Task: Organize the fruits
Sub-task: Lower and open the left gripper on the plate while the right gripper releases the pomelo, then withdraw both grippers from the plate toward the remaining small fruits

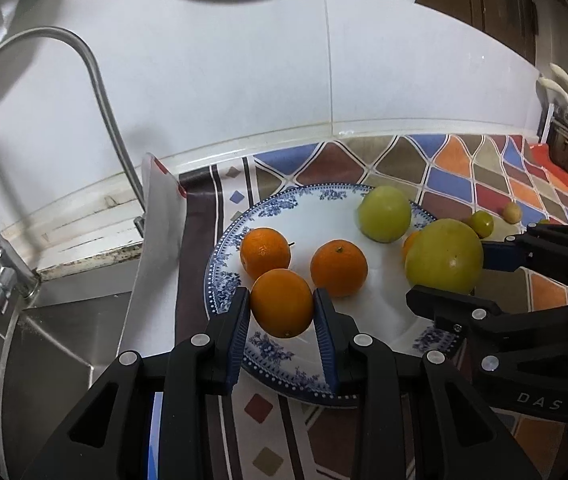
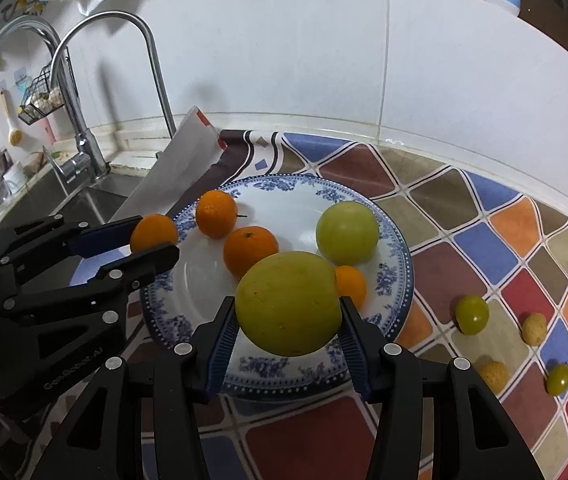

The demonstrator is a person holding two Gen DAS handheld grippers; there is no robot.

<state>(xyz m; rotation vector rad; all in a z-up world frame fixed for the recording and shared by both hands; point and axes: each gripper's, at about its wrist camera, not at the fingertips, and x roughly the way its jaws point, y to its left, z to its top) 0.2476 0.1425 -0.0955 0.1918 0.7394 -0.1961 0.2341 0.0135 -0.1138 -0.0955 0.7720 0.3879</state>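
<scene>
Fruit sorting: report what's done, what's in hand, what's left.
Done: three oranges and a green fruit lie on the plate. In hand: the left gripper holds an orange, the right gripper a large green fruit. Left: four small fruits on the counter.

Patterned counter [image 2: 483, 216] bears plate [image 2: 397, 264], small fruits [image 2: 471, 314].

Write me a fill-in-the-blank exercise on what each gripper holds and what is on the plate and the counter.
1. The left gripper is shut on an ____ fruit.
2. The right gripper holds a large ____ fruit above the blue-patterned plate.
3. Not counting held fruit, ____ orange fruits lie on the plate.
4. The small green fruit lies on the patterned ____, off the plate.

Missing words: orange; green; three; countertop
</scene>
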